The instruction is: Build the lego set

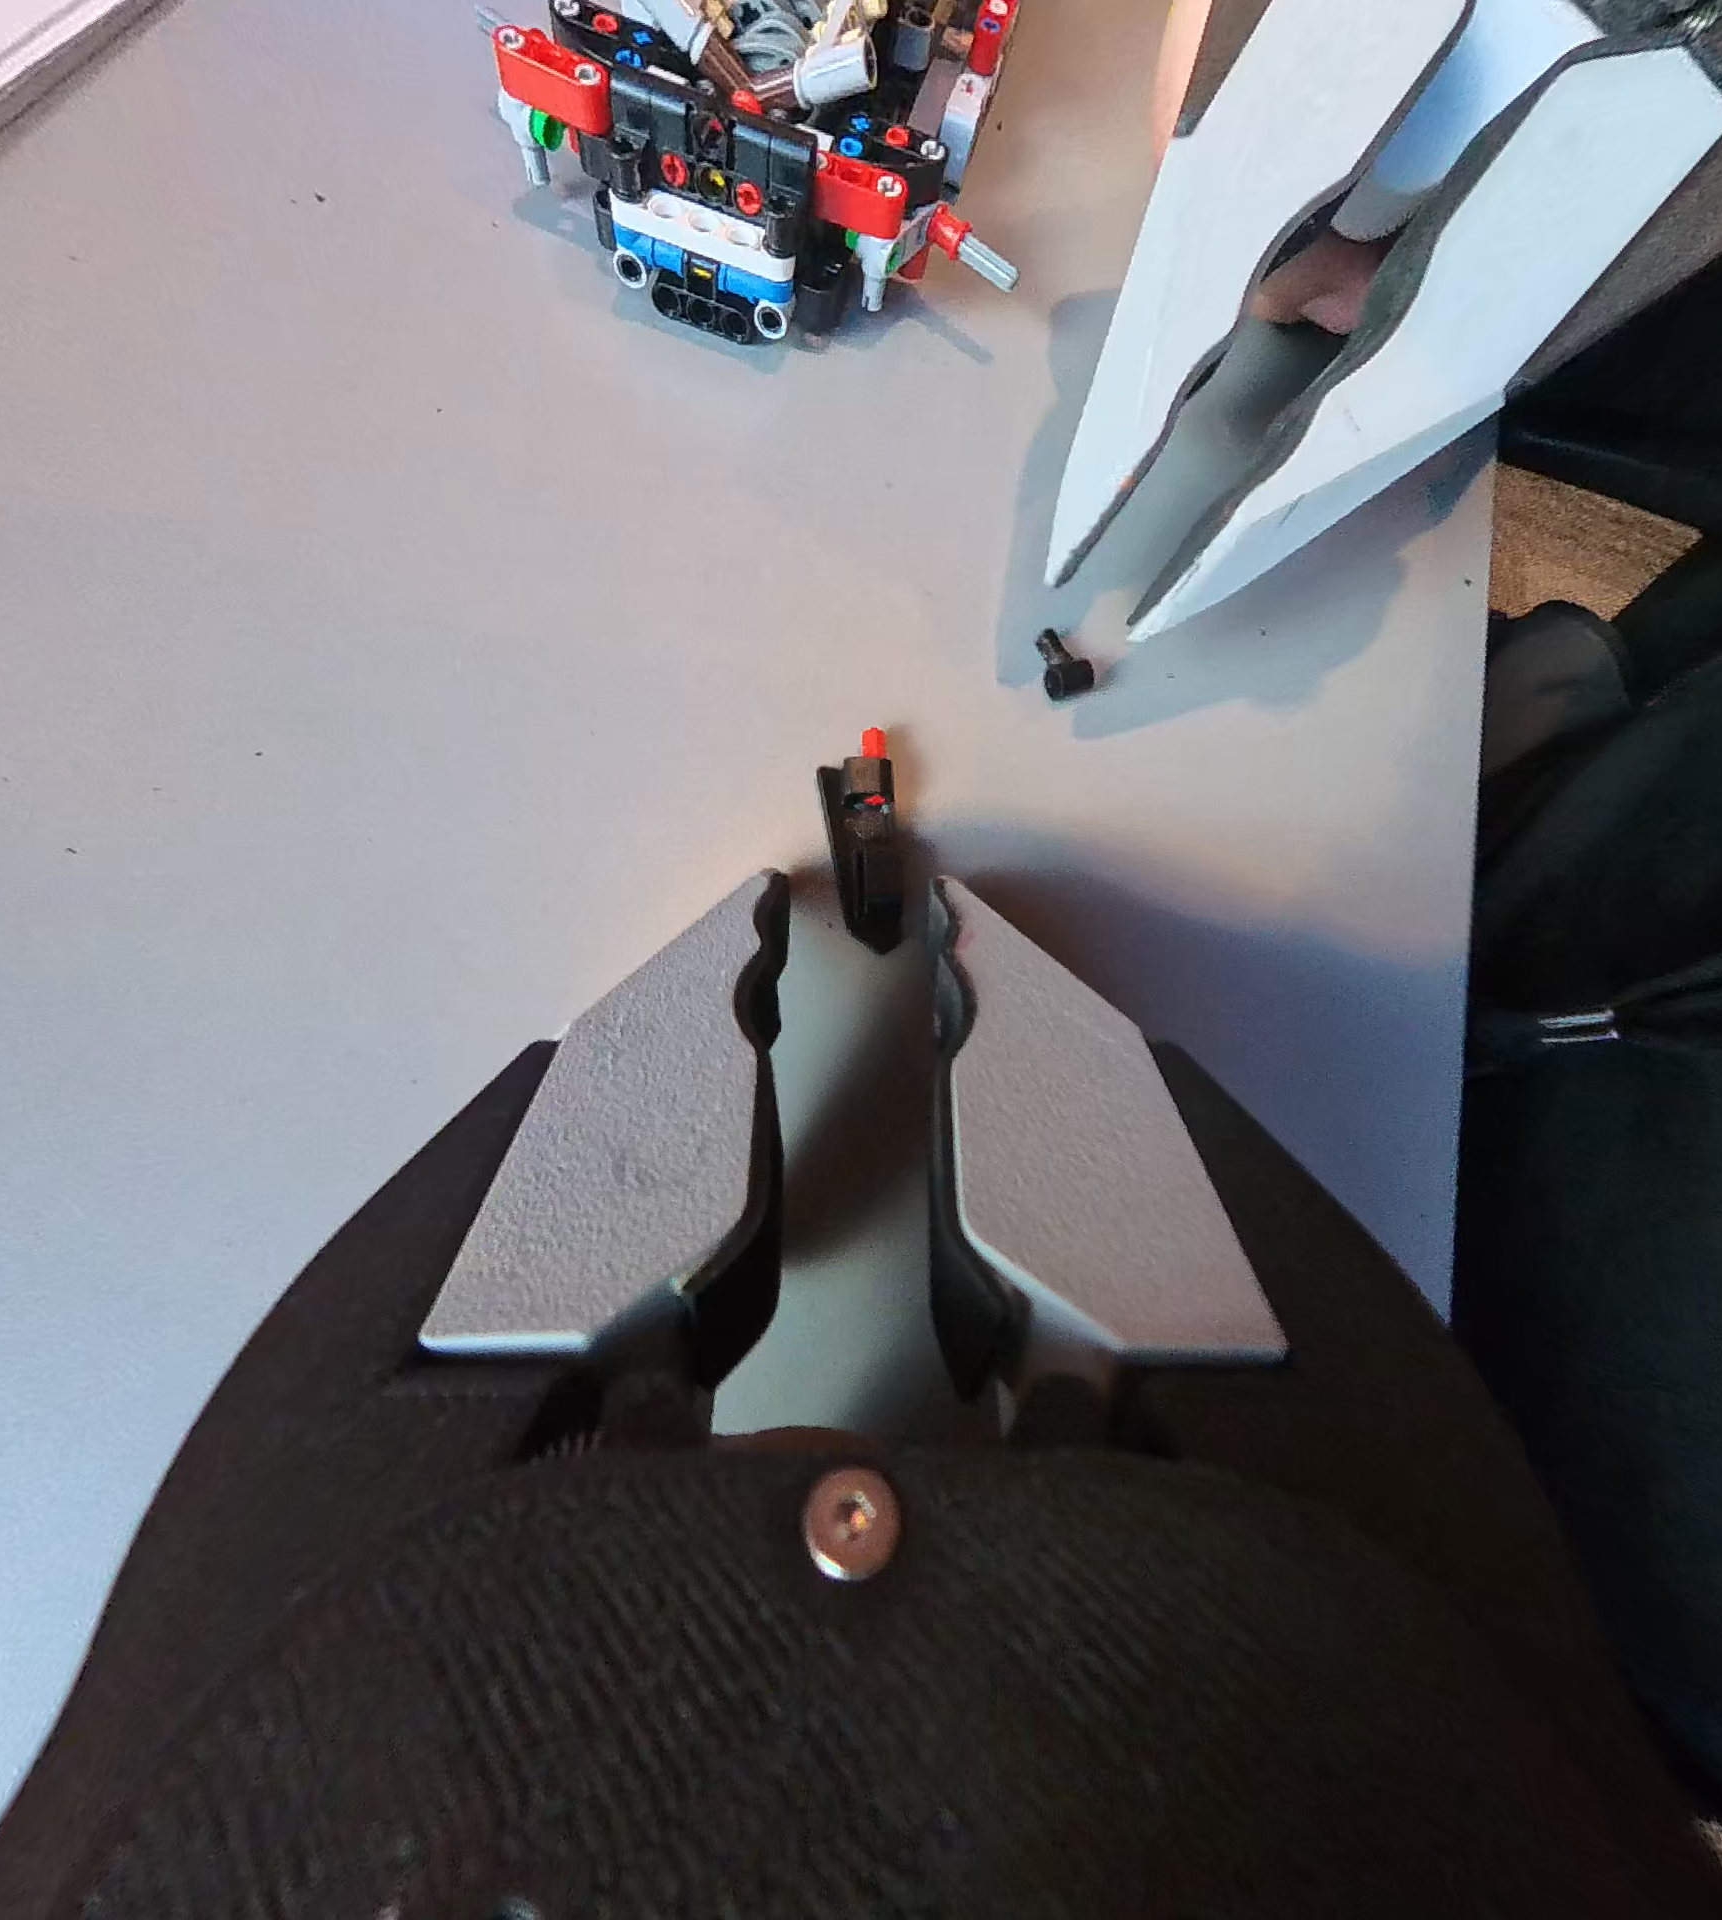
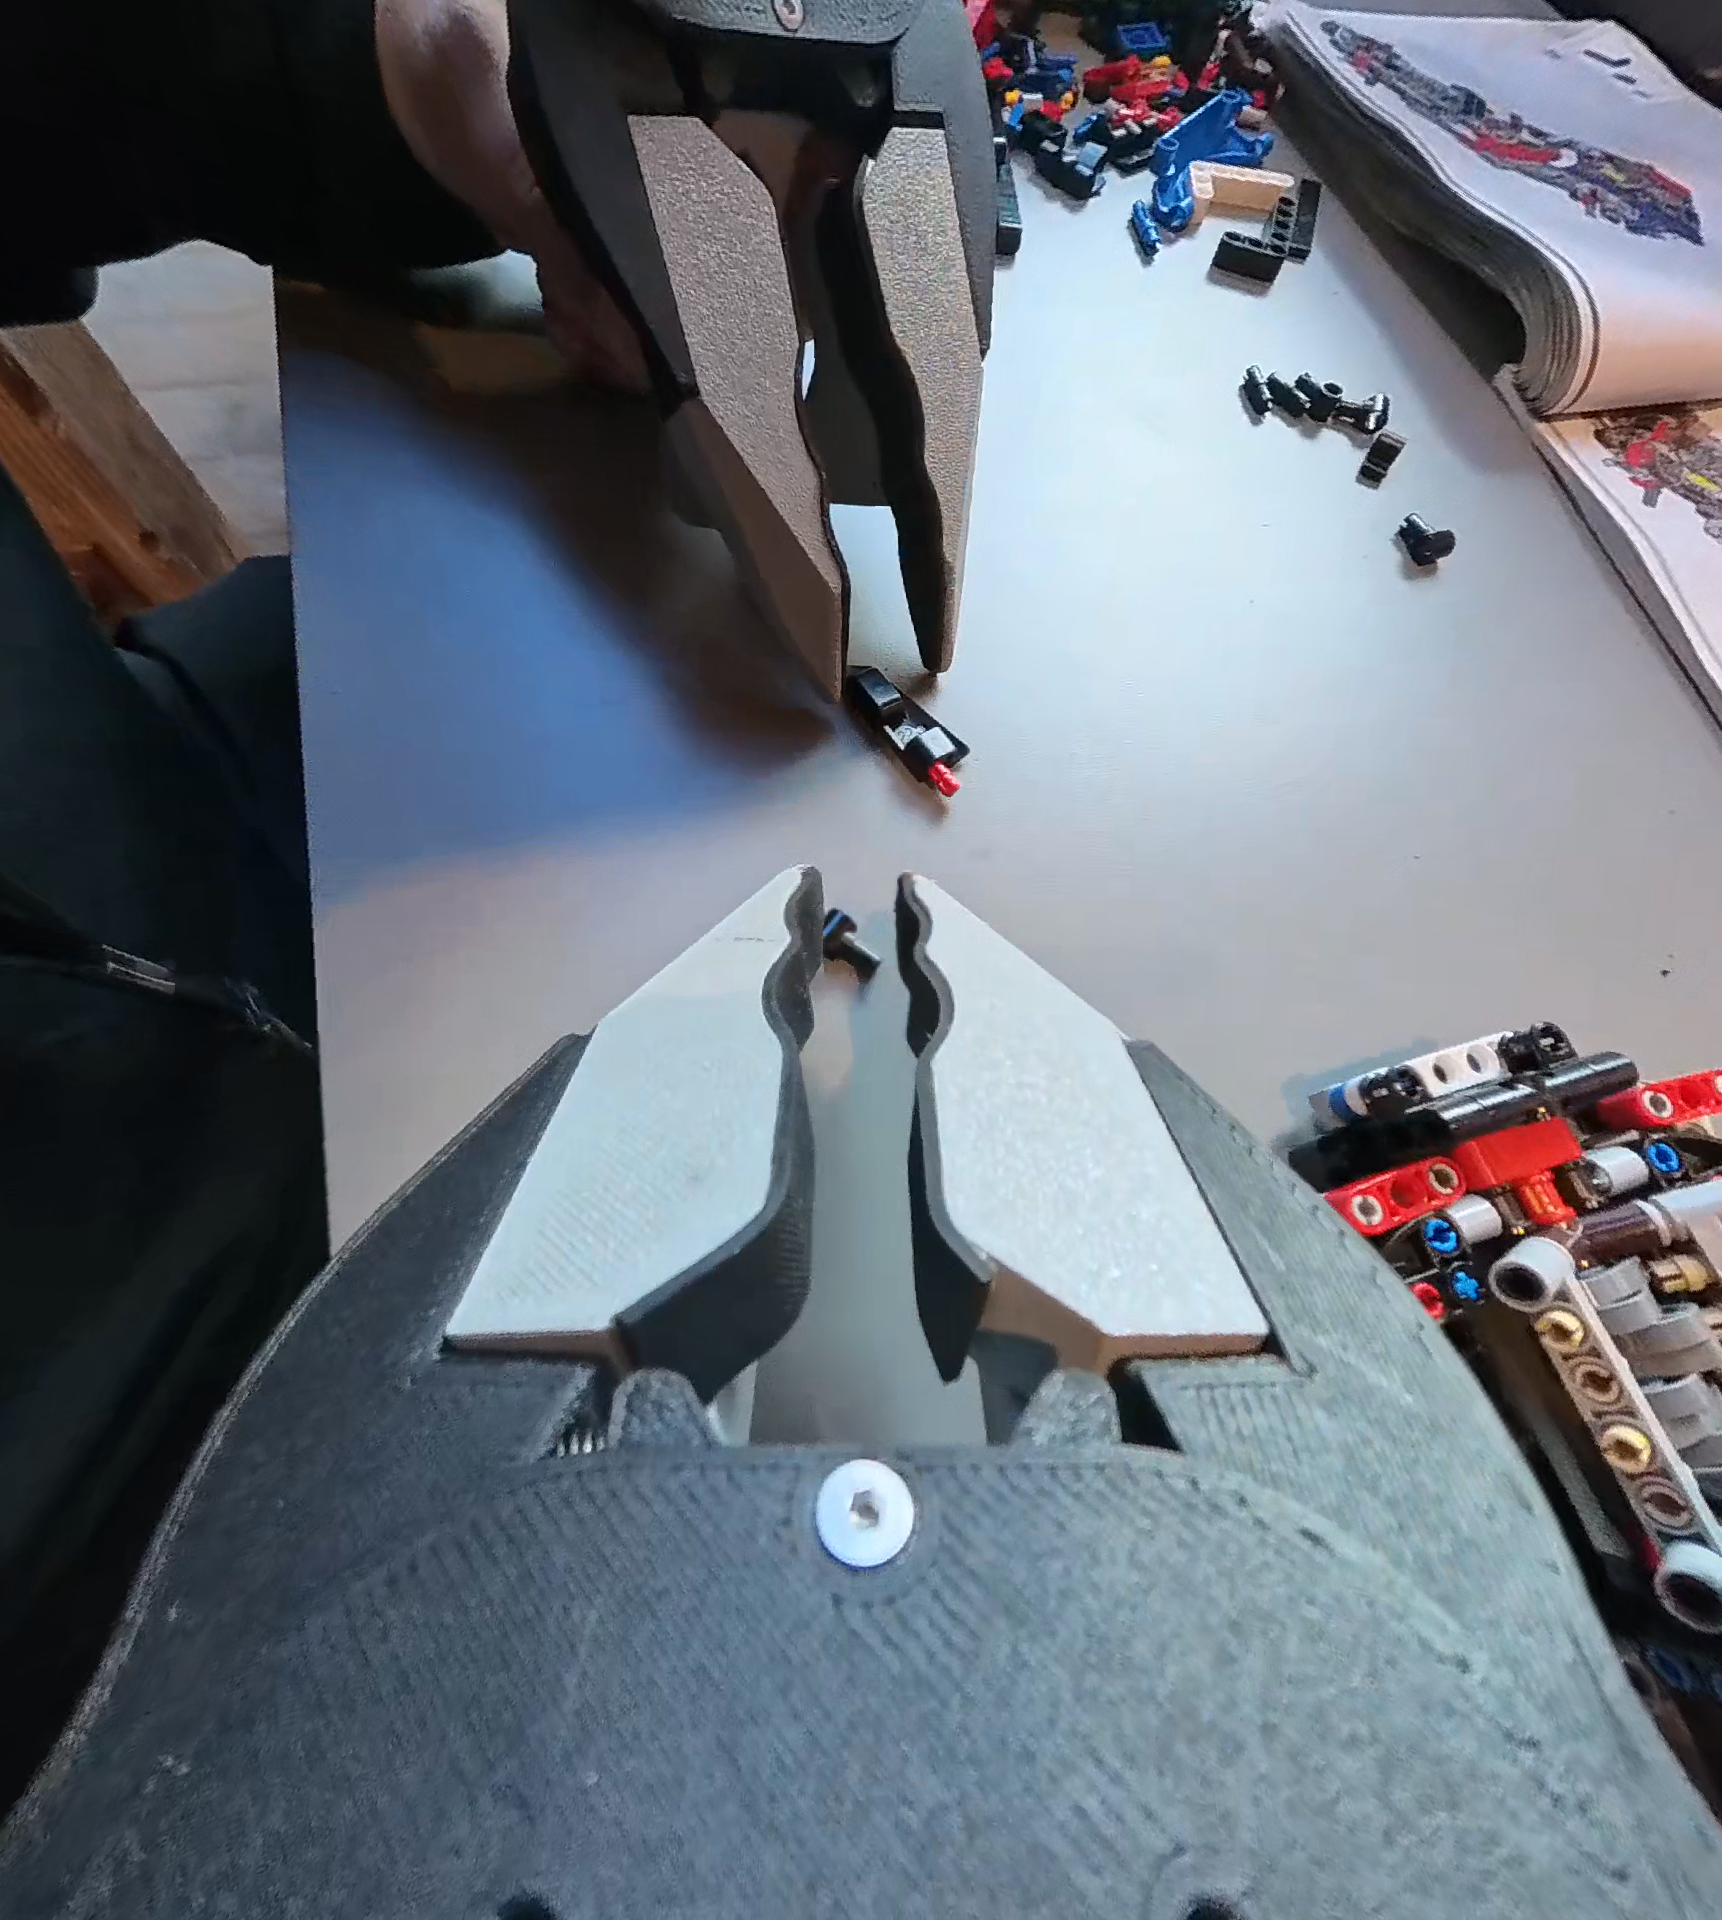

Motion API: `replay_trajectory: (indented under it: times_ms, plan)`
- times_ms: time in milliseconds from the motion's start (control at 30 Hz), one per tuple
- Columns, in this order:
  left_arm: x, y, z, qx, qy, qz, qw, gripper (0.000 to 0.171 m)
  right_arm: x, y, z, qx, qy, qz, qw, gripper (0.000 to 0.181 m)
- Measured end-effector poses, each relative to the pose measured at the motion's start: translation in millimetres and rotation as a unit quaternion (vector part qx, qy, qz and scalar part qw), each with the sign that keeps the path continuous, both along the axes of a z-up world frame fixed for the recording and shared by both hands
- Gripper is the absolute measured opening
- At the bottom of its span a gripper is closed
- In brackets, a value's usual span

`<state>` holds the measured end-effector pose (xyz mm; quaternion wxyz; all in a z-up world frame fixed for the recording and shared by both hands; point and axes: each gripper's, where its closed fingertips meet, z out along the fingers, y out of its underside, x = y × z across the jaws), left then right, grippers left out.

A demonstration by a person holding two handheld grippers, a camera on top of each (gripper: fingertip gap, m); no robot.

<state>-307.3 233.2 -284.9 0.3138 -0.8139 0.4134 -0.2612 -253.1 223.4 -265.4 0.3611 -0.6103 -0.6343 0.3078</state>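
A small black piece with a red pin lies on the grey table, its near end between the tips of my open left gripper. In the right wrist view that piece lies just beyond the left gripper's tips. A tiny black pin lies on the table between the tips of my right gripper, which is open with a narrow gap. In the left wrist view the pin lies just below the right gripper's tips. The half-built model stands farther back.
The model stands close to the right of my right gripper. Loose black pins and a pile of mixed parts lie farther off. An open instruction booklet lies at the right. The table edge runs close by, with a person's dark clothing beyond it. Tip to tip, the grippers are about 7 centimetres apart.
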Motion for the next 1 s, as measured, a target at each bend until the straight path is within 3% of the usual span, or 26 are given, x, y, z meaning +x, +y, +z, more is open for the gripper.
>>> replay_trajectory:
  times_ms: [367, 567, 1000]
  plan:
    - [-0.5, 0.7, 0.3, -0.012, -0.009, 0.003, 1.000, 0.021, -1.1, 4.5, -1.2, 0.013, -0.003, -0.002, 1.000, 0.012]
    - [-0.5, 0.7, 0.1, -0.007, -0.005, 0.003, 1.000, 0.021, -4.0, 14.0, -12.5, 0.049, -0.042, -0.038, 0.997, 0.027]
    - [-0.9, 1.4, 0.1, -0.012, -0.008, 0.006, 1.000, 0.019, 18.2, 51.5, -14.5, 0.049, -0.056, -0.129, 0.989, 0.019]
